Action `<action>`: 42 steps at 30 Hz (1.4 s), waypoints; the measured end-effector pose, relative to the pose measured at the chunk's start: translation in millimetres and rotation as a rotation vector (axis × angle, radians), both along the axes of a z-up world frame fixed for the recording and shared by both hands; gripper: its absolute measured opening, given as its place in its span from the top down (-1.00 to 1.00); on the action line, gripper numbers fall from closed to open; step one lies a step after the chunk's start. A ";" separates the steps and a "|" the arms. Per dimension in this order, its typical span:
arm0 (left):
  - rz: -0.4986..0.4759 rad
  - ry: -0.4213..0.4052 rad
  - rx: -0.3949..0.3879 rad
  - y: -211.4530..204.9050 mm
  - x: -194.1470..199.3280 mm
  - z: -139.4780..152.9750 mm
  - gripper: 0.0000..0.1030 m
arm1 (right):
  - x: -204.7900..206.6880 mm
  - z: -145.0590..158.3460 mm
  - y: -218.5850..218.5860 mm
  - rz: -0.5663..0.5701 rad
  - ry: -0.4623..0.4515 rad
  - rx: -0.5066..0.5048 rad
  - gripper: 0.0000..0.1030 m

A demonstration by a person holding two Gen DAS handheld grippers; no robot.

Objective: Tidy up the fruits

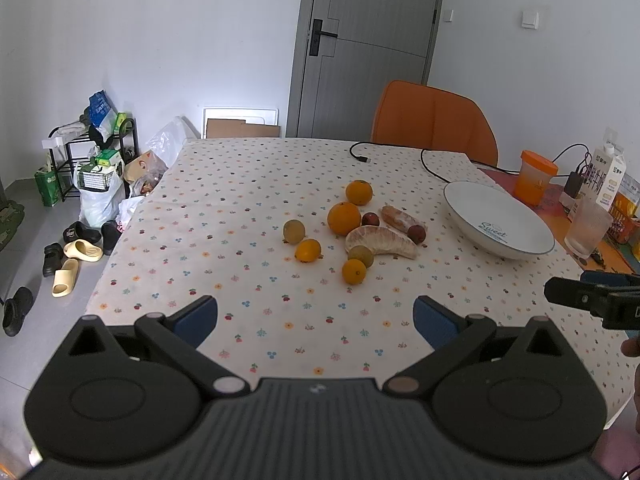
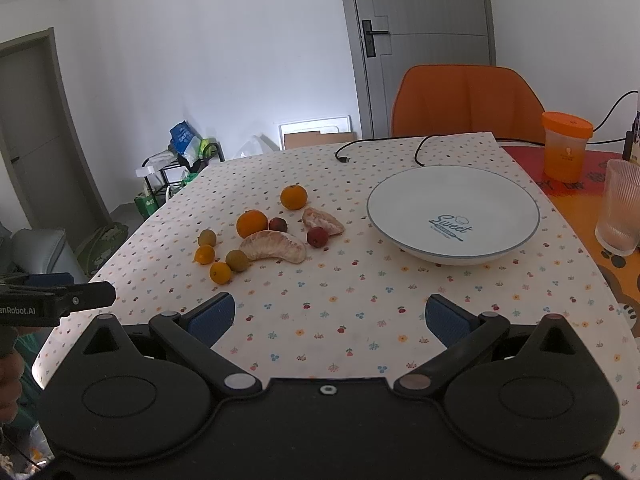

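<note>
both the left gripper (image 1: 315, 320) and right gripper (image 2: 330, 318) hung open while the soft pomelo segment (image 2: 275, 245), mid-frame, looked squashy, best pinched gently across its thick middle.

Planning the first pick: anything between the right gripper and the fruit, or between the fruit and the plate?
Nothing visible. Bare tablecloth lies between the open right gripper and the fruit cluster, and between the cluster and the empty plate.

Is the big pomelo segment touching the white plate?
Apart. The right wrist view shows bare tablecloth between the big pomelo segment and the white plate; the left wrist view shows that gap as well.
</note>
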State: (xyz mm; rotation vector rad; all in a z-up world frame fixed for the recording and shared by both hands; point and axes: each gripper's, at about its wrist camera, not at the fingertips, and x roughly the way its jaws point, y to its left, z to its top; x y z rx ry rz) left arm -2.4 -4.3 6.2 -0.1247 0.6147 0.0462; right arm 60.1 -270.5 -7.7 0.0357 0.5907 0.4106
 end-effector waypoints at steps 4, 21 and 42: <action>0.001 0.001 0.000 -0.1 0.1 0.0 -1.00 | 0.0 0.0 0.1 0.000 0.000 -0.001 -1.00; 0.010 0.006 -0.011 3.4 1.0 -7.6 -1.00 | 2.7 -3.2 3.1 0.013 0.009 0.000 -1.00; 0.015 -0.026 -0.030 7.7 22.6 -24.9 -0.97 | 21.6 -19.2 11.5 0.069 -0.014 0.007 -0.99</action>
